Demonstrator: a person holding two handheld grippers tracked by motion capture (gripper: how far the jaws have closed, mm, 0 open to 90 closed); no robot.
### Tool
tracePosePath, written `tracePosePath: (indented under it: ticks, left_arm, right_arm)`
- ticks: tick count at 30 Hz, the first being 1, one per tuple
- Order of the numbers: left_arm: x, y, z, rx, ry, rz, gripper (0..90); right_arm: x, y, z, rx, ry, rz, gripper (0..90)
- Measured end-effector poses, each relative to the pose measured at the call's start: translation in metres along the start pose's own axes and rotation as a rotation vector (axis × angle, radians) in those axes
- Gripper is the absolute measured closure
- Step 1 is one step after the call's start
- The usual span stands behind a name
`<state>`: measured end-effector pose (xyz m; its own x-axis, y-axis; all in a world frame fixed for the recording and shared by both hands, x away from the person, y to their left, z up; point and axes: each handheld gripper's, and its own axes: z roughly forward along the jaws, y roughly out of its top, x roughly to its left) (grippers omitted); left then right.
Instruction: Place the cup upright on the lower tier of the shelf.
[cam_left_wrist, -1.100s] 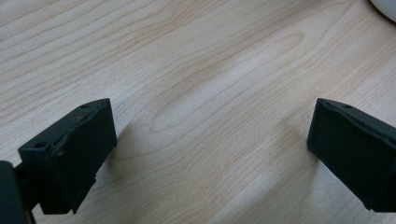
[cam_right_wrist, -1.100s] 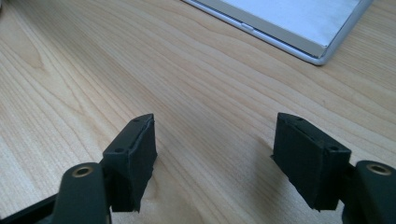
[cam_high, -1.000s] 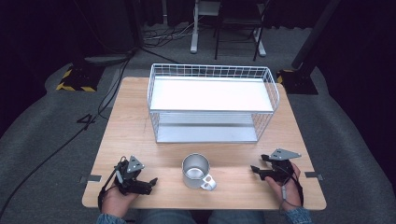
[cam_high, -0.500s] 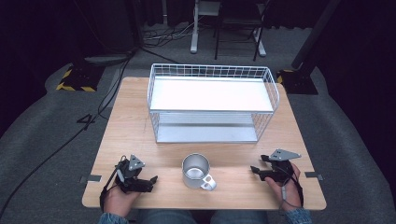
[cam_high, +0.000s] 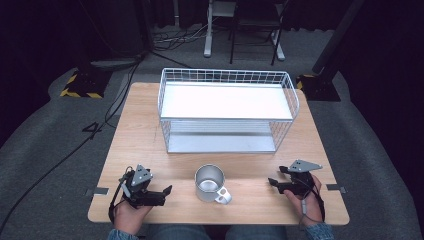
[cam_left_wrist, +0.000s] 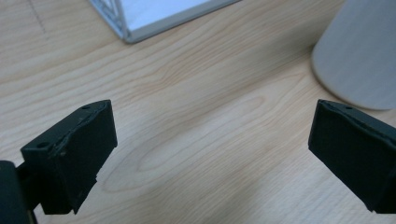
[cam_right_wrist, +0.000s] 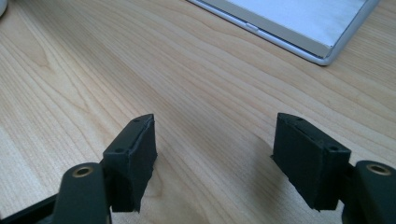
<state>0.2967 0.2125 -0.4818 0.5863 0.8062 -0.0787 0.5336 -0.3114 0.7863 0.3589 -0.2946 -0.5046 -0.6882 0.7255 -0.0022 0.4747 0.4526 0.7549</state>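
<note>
Here the mug (cam_high: 210, 182) stands upright at the near middle of the table (cam_high: 140, 130), handle turned toward the person and a little to the right, and it serves as the mark for everything else. To the mug's left the left gripper (cam_high: 166, 190) rests low on the wood, jaws spread wide with nothing between them; in the left gripper view the mug's pale side (cam_left_wrist: 359, 51) sits just beyond the right-hand jaw, so a short push forward and inward would likely bring it into the gap. To the mug's right, somewhat farther off, the right gripper (cam_high: 271, 182) lies on the table too, jaws parted and empty, pointing inward toward the mug. Both seem parked at either side, ready to start. Beyond the mug stands the two-level wire rack (cam_high: 226, 111), its shelves bare, probably where the mug is meant to go.
</note>
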Motion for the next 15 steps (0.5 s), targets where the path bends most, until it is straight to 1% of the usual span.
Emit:
tracePosePath:
  ticks: [2, 3, 4, 5, 6, 7, 8, 9, 10, 15]
  left_arm:
    - [-0.003, 0.001, -0.002, -0.032, -0.019, 0.0, 1.7]
    - [-0.005, 0.002, -0.004, -0.056, -0.026, 0.013, 1.7]
    - [-0.007, 0.003, -0.005, -0.066, -0.027, 0.018, 1.7]
    - [-0.007, 0.003, -0.005, -0.066, -0.027, 0.018, 1.7]
    - [-0.008, 0.003, -0.007, -0.08, -0.03, 0.021, 1.7]
    - [-0.011, 0.003, -0.01, -0.109, -0.038, 0.021, 1.7]
    - [-0.012, 0.003, -0.012, -0.124, -0.043, 0.021, 1.7]
    - [-0.012, 0.003, -0.012, -0.124, -0.043, 0.021, 1.7]
    - [-0.013, 0.003, -0.013, -0.136, -0.049, 0.016, 1.7]
    - [-0.019, 0.001, -0.017, -0.176, -0.054, 0.034, 1.7]
  right_arm:
    - [0.0, 0.0, 0.0, 0.0, 0.0, 0.0, 30.5]
    - [0.0, 0.0, 0.0, 0.001, 0.001, 0.001, 30.5]
    - [0.0, 0.0, 0.0, 0.0, 0.001, 0.001, 30.5]
    - [0.0, 0.0, 0.0, 0.0, 0.002, 0.001, 30.5]
    - [0.0, 0.0, 0.0, 0.0, 0.002, 0.001, 30.5]
    - [0.0, 0.0, 0.0, 0.0, 0.003, 0.0, 30.5]
    - [0.0, 0.0, 0.0, 0.0, 0.003, 0.0, 30.5]
    - [0.0, 0.0, 0.0, 0.0, 0.003, 0.0, 30.5]
    - [0.0, 0.0, 0.0, 0.0, 0.004, -0.001, 30.5]
    - [0.0, 0.0, 0.0, 0.0, 0.005, -0.003, 30.5]
